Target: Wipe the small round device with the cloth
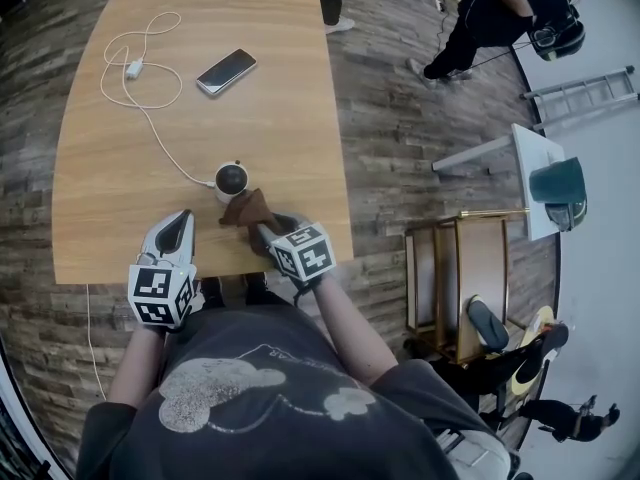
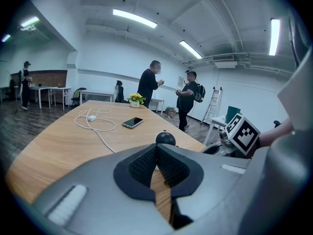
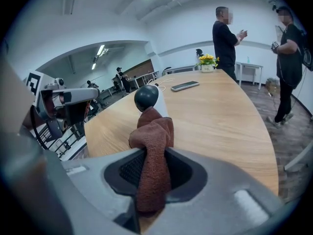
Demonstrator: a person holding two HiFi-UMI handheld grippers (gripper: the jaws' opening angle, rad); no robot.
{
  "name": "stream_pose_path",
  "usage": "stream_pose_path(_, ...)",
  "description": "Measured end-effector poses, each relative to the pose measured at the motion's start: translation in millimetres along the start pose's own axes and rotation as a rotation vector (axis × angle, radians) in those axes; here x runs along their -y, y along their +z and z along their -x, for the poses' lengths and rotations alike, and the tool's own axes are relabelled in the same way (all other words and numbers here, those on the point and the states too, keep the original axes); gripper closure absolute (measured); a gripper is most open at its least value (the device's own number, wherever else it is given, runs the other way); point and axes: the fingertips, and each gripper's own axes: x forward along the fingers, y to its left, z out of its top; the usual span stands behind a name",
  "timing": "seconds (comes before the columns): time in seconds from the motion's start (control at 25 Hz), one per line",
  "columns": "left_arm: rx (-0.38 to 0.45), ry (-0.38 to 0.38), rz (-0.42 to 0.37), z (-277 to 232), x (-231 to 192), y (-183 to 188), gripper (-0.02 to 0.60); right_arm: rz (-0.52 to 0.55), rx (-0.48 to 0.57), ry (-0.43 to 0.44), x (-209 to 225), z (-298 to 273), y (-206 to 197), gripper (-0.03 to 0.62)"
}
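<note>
Right gripper [image 3: 152, 170]: clamped on the brown cloth [image 3: 153, 141], which bunches up ahead of the jaws.
Left gripper [image 2: 156, 153]: pinched together on nothing, low over the surface [image 1: 100, 218] near its front edge.
Device: the small round device [image 3: 146, 98], a black dome on a white base, stands just past the cloth, whose front fold looks to be against its near side.
Progress: cloth in hand and at the device. By my reckoning the wiping has barely begun, with the top and far side left.

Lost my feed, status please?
Right gripper shut on cloth, up beside small round device. Left gripper shut, empty. Cable trails from device, nothing blocking.
</note>
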Motion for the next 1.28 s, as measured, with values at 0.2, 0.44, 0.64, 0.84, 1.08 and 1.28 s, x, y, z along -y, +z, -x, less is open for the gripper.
stream_pose_path(0.2, 0.026, 0.006, -0.001, 0, -1, 8, 0.563, 0.015, 0.093, 0.002, 0, 34, 20, 0.513)
stream_pose_path(0.44, 0.036, 0.011, -0.003, 0, -2, 12, 0.563, -0.056, 0.201, -0.077, 33, 67, 48, 0.513)
stream_pose_path(0.64, 0.035, 0.003, -0.012, -1, 2, 13, 0.563, -0.045, 0.197, -0.074, 33, 53, 60, 0.513)
stream_pose_path(0.84, 0.037, 0.021, -0.014, 2, -3, 15, 0.562, 0.0, 0.144, -0.046, 20, 29, 61, 0.513)
stream_pose_path(1.08, 0.034, 0.056, -0.002, 8, -13, 11, 0.563, 0.019, 0.081, -0.028, 19, 4, 56, 0.513)
stream_pose_path(1.28, 0.027, 0.071, 0.004, 13, -14, 7, 0.563, 0.015, 0.021, -0.027, 25, -13, 43, 0.513)
